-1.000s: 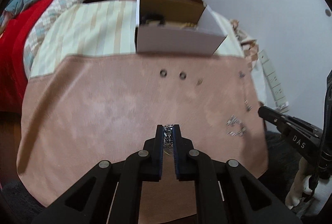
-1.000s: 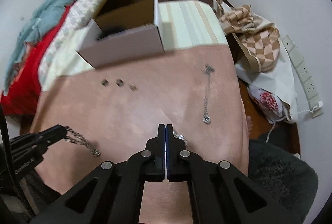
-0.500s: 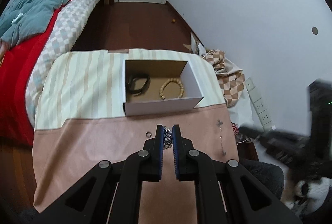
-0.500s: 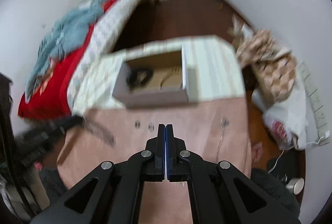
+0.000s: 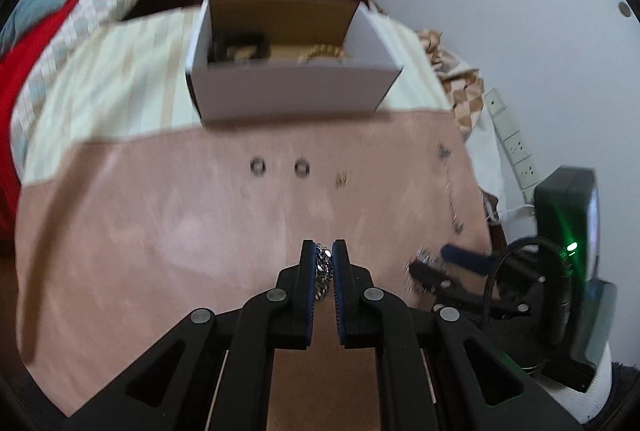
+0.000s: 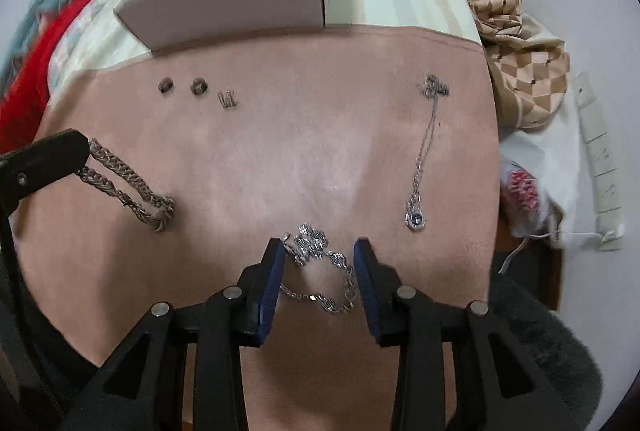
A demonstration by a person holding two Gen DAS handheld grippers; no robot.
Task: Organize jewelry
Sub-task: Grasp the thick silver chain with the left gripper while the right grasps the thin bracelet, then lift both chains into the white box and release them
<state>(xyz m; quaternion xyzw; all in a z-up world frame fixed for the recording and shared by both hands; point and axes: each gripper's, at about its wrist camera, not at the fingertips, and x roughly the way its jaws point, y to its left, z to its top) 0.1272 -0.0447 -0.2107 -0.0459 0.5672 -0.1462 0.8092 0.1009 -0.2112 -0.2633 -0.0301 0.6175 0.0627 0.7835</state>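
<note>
Heavy silver chain (image 6: 128, 185): clamped between the closed fingers of the left gripper (image 5: 324, 251), its free loop hanging down to the pink cloth (image 6: 280, 151) near the desk's left edge. Floral-link bracelet (image 6: 320, 263): lying on the cloth at the near edge, between the spread, open fingers of the right gripper (image 6: 320, 251), which do not grip it. Pendant necklace (image 6: 424, 159): stretched along the right edge, well apart from the chain. Two small rings (image 6: 182, 86) and an earring pair (image 6: 228, 99): in a row near the far edge, just in front of the open white box (image 5: 292, 91), which holds a beaded bracelet (image 5: 320, 53) and a dark band (image 5: 240, 45).
</note>
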